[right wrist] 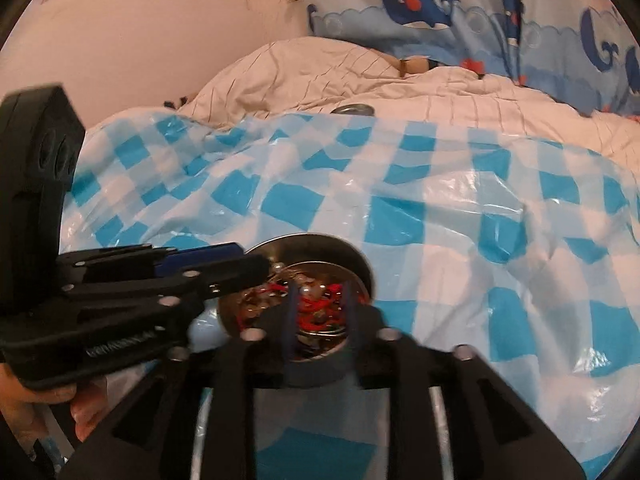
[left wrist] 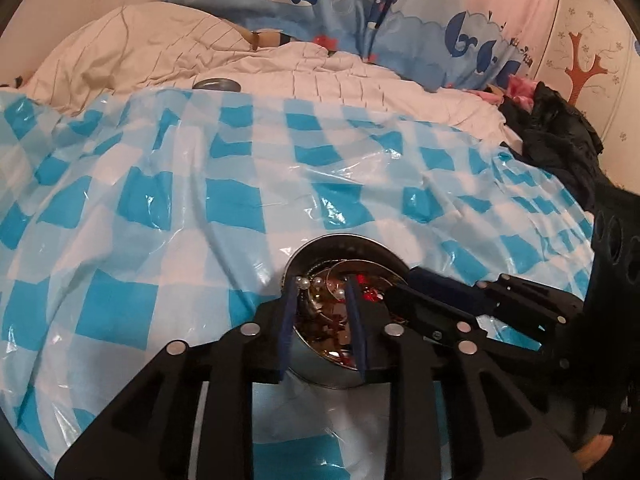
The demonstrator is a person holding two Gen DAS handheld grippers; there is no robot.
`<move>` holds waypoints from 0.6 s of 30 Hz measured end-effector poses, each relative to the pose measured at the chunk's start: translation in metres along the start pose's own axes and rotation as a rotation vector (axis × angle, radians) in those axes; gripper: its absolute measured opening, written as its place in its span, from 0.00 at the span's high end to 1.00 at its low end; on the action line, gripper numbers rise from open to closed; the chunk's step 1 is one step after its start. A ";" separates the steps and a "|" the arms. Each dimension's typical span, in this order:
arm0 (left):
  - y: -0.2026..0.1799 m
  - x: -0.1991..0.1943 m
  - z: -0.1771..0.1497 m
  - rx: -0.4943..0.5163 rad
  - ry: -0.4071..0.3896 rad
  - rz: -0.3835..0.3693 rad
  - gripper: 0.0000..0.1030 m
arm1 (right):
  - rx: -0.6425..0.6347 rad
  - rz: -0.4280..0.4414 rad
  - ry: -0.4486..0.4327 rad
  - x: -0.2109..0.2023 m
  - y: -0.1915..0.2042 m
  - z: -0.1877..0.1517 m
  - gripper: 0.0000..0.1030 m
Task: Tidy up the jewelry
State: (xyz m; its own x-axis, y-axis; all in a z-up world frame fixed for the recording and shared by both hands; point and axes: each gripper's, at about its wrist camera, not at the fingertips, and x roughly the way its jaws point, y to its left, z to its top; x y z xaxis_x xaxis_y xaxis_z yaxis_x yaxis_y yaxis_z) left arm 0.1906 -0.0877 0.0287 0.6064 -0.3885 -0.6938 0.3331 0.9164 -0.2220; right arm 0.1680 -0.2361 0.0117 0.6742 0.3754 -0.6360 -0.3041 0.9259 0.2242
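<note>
Task looks well along: a round metal tin (left wrist: pixel 344 248) sits on the blue-and-white checked plastic sheet (left wrist: pixel 160 200) at about 6 o'clock in both wrist views, and it already holds a tangled pile of jewelry (left wrist: pixel 340 312), with pearl beads, thin wire hoops, red stones or thread, and brownish pieces. No loose jewelry shows anywhere on the sheet, so collection seems mostly done; what is left is probably settling the last piece and closing the tin. A second round metal piece (left wrist: pixel 218 85), possibly the lid, lies at 11 o'clock at the far edge of the sheet against the cream striped bedding (left wrist: pixel 160 48), well apart from the tin. The left gripper (left wrist: pixel 322 316) hangs right over the tin mouth, jaws parted with a clear gap, pads (left wrist: pixel 290 320) flanking the pile; nothing visibly pinched. The right gripper (right wrist: pixel 318 312) is also over the tin, jaws apart with the red thread and pearls showing between them; whether it touches or holds a strand cannot be told, as that view is blurred. In the left view the right gripper reaches in from 3 o'clock, its tips at the tin rim. Whale-print curtain (left wrist: pixel 360 12) at 12 o'clock, dark clothing (left wrist: pixel 560 132) at 2 o'clock.
</note>
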 end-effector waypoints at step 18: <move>-0.014 -0.100 -0.096 0.007 0.012 0.157 0.10 | 0.059 -0.214 0.045 -0.110 0.040 -0.100 0.26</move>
State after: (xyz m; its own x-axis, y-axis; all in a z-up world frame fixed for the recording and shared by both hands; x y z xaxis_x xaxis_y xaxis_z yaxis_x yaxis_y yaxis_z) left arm 0.0563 -0.0528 0.0357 0.6428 -0.2398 -0.7275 0.2401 0.9650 -0.1058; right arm 0.0140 -0.2446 0.0165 0.6878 0.1695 -0.7059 -0.1166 0.9855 0.1230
